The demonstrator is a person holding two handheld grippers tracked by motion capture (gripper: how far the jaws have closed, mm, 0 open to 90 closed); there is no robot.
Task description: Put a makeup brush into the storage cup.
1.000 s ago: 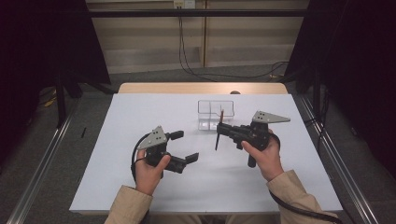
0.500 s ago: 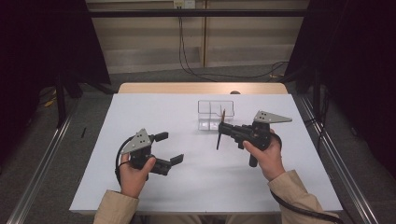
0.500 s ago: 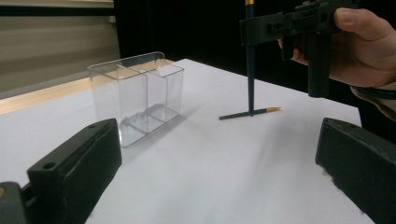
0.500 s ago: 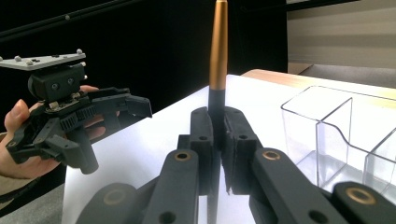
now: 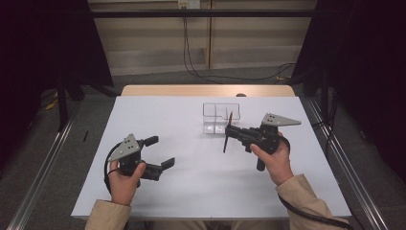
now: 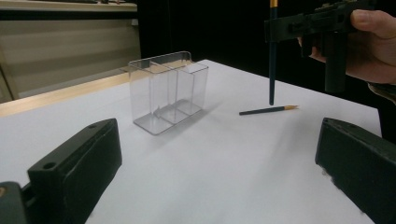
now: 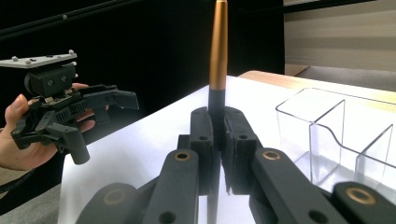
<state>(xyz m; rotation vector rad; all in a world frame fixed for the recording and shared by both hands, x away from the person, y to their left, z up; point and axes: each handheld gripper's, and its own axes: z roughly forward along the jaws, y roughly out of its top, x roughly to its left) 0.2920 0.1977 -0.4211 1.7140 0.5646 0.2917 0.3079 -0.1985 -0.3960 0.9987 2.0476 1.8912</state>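
My right gripper (image 5: 229, 132) is shut on a dark pencil (image 5: 228, 136) with a golden upper end, held nearly upright just above the white table (image 5: 191, 191). In the right gripper view both jaws clamp the pencil (image 7: 218, 46) at its dark part. A clear divided box (image 5: 221, 117) stands just behind it. In the left gripper view a second dark pencil (image 6: 268, 110) lies flat on the table under the held one (image 6: 272, 60), right of the box (image 6: 168, 88). My left gripper (image 5: 160, 152) hovers at the front left, open and holding nothing.
The table's wooden far edge (image 5: 206, 90) lies behind the clear box (image 7: 327, 135). Metal rails (image 5: 43, 167) run along both sides of the table. The left gripper (image 7: 105, 123) appears far off in the right gripper view.
My left hand has moved to the left across the table, away from the middle. The right gripper with its pencil has stayed in place.
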